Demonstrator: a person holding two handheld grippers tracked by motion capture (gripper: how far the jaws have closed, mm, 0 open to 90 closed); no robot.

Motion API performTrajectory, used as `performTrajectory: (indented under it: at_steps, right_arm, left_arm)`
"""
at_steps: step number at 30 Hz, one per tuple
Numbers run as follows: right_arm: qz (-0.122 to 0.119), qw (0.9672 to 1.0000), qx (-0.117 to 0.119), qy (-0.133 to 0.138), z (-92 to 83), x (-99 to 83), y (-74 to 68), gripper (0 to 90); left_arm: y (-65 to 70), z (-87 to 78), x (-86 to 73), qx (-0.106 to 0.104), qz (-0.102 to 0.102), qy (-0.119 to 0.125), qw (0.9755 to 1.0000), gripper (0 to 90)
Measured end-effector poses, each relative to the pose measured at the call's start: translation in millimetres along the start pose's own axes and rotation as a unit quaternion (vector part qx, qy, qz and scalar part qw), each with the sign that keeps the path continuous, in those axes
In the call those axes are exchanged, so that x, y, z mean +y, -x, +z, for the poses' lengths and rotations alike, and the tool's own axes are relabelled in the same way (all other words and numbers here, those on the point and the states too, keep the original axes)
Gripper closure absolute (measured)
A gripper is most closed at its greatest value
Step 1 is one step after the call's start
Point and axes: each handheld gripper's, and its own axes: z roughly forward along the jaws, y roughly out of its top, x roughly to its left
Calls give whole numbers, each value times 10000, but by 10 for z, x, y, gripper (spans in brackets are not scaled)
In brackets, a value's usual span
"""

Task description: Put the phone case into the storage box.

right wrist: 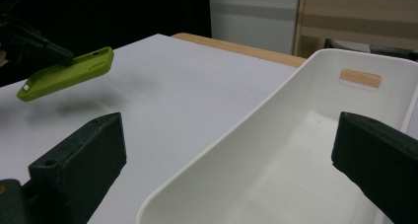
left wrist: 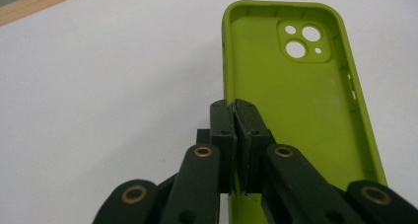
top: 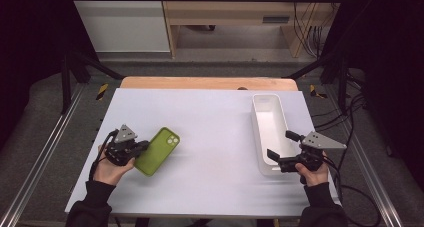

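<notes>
At eight o'clock on the white table (top: pixel 210 132), the left gripper (top: pixel 142 146) pinches the green phone case (top: pixel 159 151) by its edge, lifted clear. At four o'clock, the right gripper (top: pixel 279 148) gapes wide beside the white bin (top: pixel 270 132).

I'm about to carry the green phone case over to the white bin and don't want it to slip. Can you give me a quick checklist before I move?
1. Left claw shut on the green phone case: ok, the jaws pinch its side wall.
2. Case off the table: ok, the right gripper view shows it raised, with a shadow beneath.
3. Grip firm enough: cannot tell, only the thin edge is held.
4. White bin empty: ok.
5. Right claw clear of the drop spot: not ok, it sits open at the bin's near end.
</notes>
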Motion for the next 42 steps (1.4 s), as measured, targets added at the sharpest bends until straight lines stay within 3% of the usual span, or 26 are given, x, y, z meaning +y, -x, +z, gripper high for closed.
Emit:
performTrajectory:
  at_steps: [27, 42]
  right_arm:
    - [-101, 9999, 31, -15, 39, 70, -98, 4]
    - [-153, 9997, 153, -69, 87, 132, -197, 4]
  left_arm:
    - [397, -94, 182, 67, 488, 325, 9983, 873]
    - [539, -109, 234, 149, 726, 453, 9962, 874]
